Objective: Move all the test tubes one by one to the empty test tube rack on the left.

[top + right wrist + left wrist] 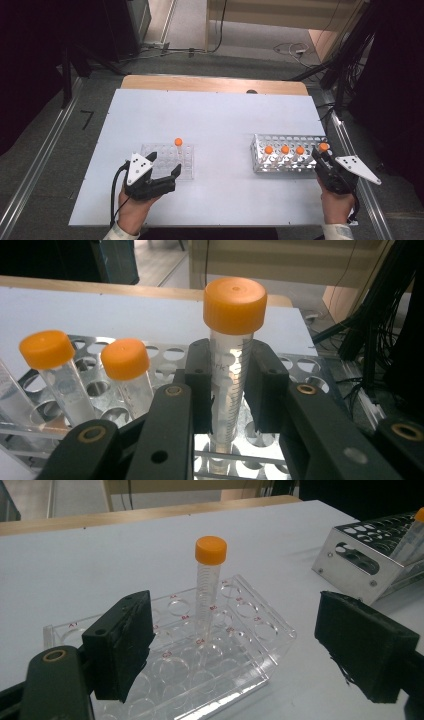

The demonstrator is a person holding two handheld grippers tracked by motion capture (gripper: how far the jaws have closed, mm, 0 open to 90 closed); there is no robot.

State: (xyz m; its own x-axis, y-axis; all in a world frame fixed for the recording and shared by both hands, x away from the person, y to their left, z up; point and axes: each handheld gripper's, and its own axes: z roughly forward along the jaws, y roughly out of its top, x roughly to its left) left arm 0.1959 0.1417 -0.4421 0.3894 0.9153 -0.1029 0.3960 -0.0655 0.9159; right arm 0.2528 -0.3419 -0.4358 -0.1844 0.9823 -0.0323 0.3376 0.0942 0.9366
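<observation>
Two grippers: the right gripper [229, 390] clamps an orange-capped tube [231, 360] below its cap for lifting from the metal rack [260, 150]; left gripper [250, 645], fingers apart, flanks the clear rack [260, 630].

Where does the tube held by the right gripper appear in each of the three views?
High view: the held tube is at the right end of the metal rack, at the tip of the right gripper.
Left gripper view: its orange cap shows at the top right edge, above the same rack.
Right gripper view: centre, upright, clamped between the fingers.
Shared landmark: the metal rack.
</observation>
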